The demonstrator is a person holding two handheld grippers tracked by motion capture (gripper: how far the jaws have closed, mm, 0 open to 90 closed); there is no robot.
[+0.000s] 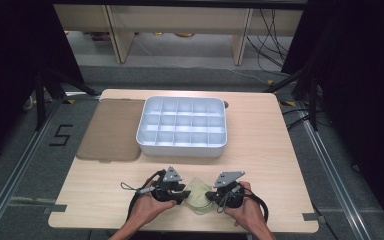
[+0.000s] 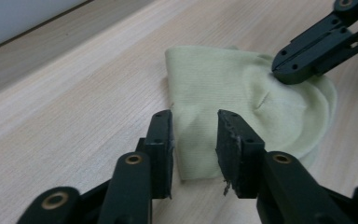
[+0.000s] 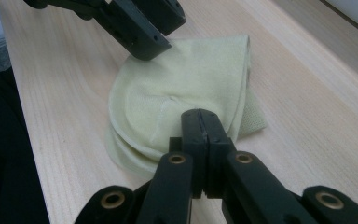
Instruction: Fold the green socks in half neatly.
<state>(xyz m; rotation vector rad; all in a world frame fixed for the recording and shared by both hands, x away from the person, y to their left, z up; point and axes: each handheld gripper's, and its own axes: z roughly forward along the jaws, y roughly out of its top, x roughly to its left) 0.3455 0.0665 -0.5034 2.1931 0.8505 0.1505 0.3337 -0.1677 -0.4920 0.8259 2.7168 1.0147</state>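
Near the front edge of the wooden table (image 1: 260, 150) lies a pale yellow-green folded sock (image 1: 197, 197), squarely between the person's two hands, with the white compartment tray (image 1: 182, 148) and its brownish lid (image 1: 111, 131) sitting well behind it. The right gripper (image 3: 200, 122) has its jaws pressed together, tip resting on the cloth near the middle of the fold, where a small pucker rises just ahead of it; whether any fabric is actually pinched between them I cannot tell. The left gripper (image 2: 195, 135) is spread, its two jaws straddling the straight folded edge of the sock (image 2: 242, 107) without closing on it (in that same view the right gripper's black tip (image 2: 292, 70) presses down on the far, rounded end). So the sock's long axis runs roughly from one hand to the other, straight edge toward the left gripper, curved toe end toward the right. The two are about equally near, but the left one looks better placed for the coming grab: its open jaws already bracket the edge, and closing them there seems the natural next move while the right holds the cloth down.
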